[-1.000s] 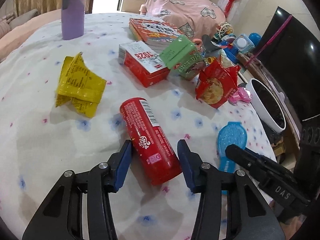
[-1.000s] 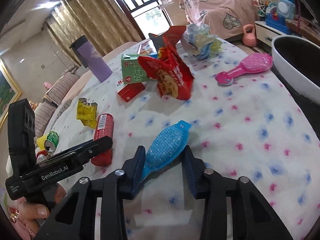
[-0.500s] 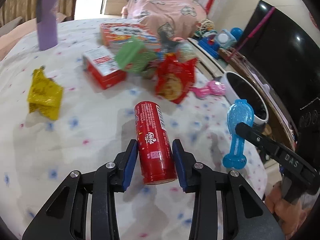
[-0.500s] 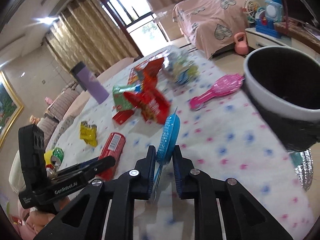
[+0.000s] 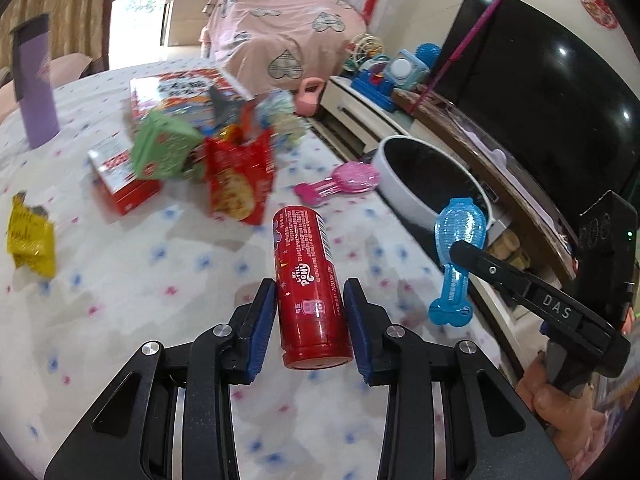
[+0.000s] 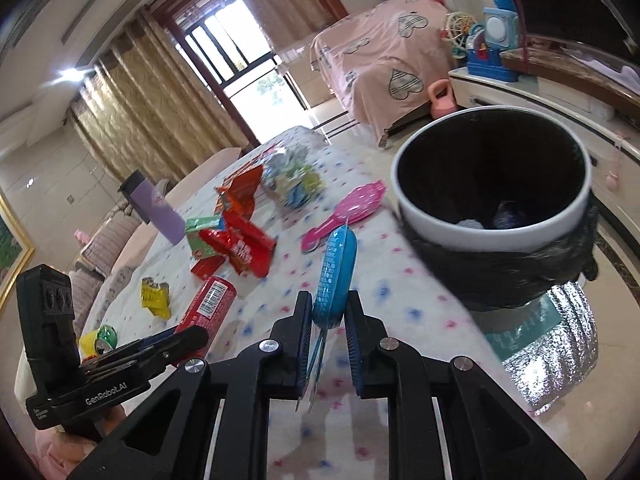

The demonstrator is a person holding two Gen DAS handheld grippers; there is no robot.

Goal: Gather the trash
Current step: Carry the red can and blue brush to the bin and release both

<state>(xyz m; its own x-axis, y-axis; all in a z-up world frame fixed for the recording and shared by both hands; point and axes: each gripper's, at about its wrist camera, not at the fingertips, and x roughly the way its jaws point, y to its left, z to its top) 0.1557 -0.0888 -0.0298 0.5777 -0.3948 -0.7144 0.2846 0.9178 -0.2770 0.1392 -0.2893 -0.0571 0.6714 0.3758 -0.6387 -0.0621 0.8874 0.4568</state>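
A red cylindrical snack tube (image 5: 310, 288) hangs above the flowered tablecloth, with my left gripper (image 5: 310, 314) shut on its lower half. A blue brush-shaped plastic pack (image 6: 334, 276) stands on edge, and my right gripper (image 6: 328, 320) is shut on it. That pack (image 5: 460, 236) also shows at the right of the left wrist view, in front of the bin. The white-rimmed trash bin (image 6: 492, 232) with a black liner stands just past the table's edge, to the right of the right gripper. It holds a few scraps at its bottom.
On the table lie a red snack bag (image 5: 240, 176), a green carton (image 5: 164, 152), a red box (image 5: 120, 184), a yellow wrapper (image 5: 30, 240), a pink brush pack (image 5: 344, 180) and a purple bottle (image 5: 34, 92). Crushed cans (image 6: 98, 338) lie at the near left edge.
Both grippers closed on their things and lifted them off the table. The red tube and the blue pack have moved right, towards the bin, and the pack has turned on edge.
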